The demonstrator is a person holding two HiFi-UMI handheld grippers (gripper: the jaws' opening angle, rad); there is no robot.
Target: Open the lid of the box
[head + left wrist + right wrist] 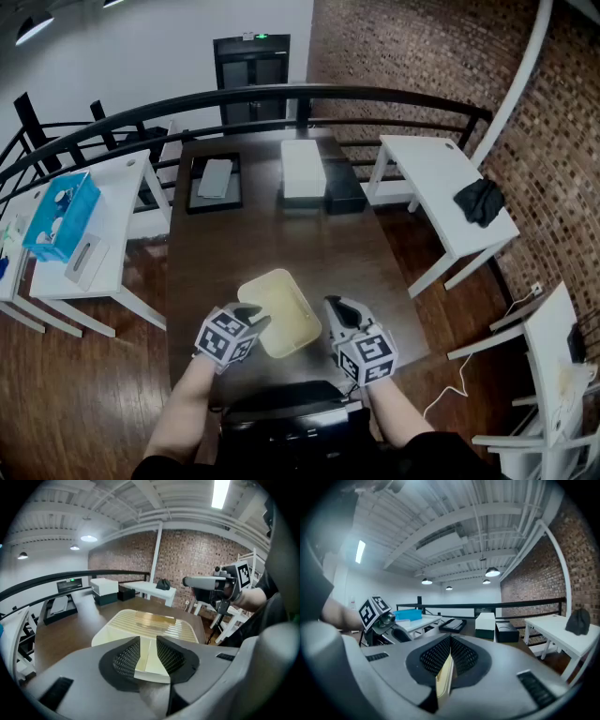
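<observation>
Cream box [279,312] at near end of table [375,253] | left gripper [255,319] fingers clamp box side, right gripper [331,307] fingers pinch lid [444,679] edge | step: lid lift starting; next likely needs right raising, left steadying

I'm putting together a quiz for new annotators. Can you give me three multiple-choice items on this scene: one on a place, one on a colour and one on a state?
1. Where is the blue bin?
A on the floor
B on the white desk at the left
C hung on the railing

2. What colour is the box nearest the person?
A cream
B red
C black

3. How does the right gripper stand?
A wide open and empty
B shut on a thin cream edge
C out of every view

Key: B, the head view shows the bin sitting on that desk. A, the box is pale cream in both the head view and the left gripper view. B, the right gripper's pads pinch the cream strip.
</observation>
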